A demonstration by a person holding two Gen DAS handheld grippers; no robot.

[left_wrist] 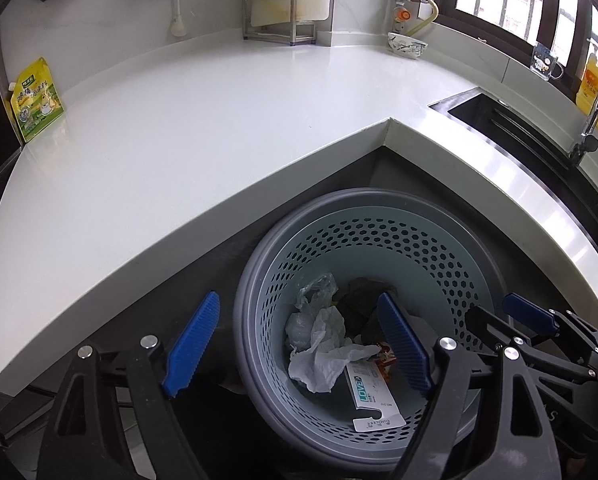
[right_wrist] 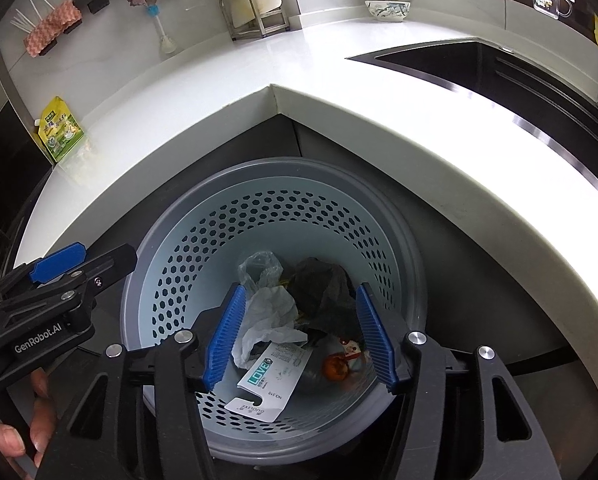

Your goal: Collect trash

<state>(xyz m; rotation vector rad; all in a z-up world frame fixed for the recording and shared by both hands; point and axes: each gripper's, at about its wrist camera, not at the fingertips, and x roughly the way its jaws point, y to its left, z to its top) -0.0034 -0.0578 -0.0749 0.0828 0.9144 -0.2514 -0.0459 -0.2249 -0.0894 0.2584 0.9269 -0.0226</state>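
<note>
A grey-blue perforated trash basket [left_wrist: 439, 248] stands on the floor in the counter's inner corner; it also shows in the right wrist view [right_wrist: 203, 232]. Inside lie crumpled white plastic [left_wrist: 323, 344] [right_wrist: 267, 312], a dark rag [right_wrist: 323, 280], a white "LOVE" card [left_wrist: 373, 396] [right_wrist: 271, 376] and a small orange fruit [right_wrist: 335, 368]. My left gripper [left_wrist: 299, 344] is open and empty over the basket's left rim. My right gripper [right_wrist: 301, 336] is open and empty above the basket's contents; it appears at the right of the left wrist view [left_wrist: 531, 316].
The white L-shaped countertop [left_wrist: 203, 128] wraps around the basket. A yellow-green pouch [left_wrist: 37, 100] [right_wrist: 61, 130] stands at its left end. A metal rack [left_wrist: 277, 16], a patterned bowl [left_wrist: 407, 44] and a dark sink [left_wrist: 511, 120] with a tap lie along the back and right.
</note>
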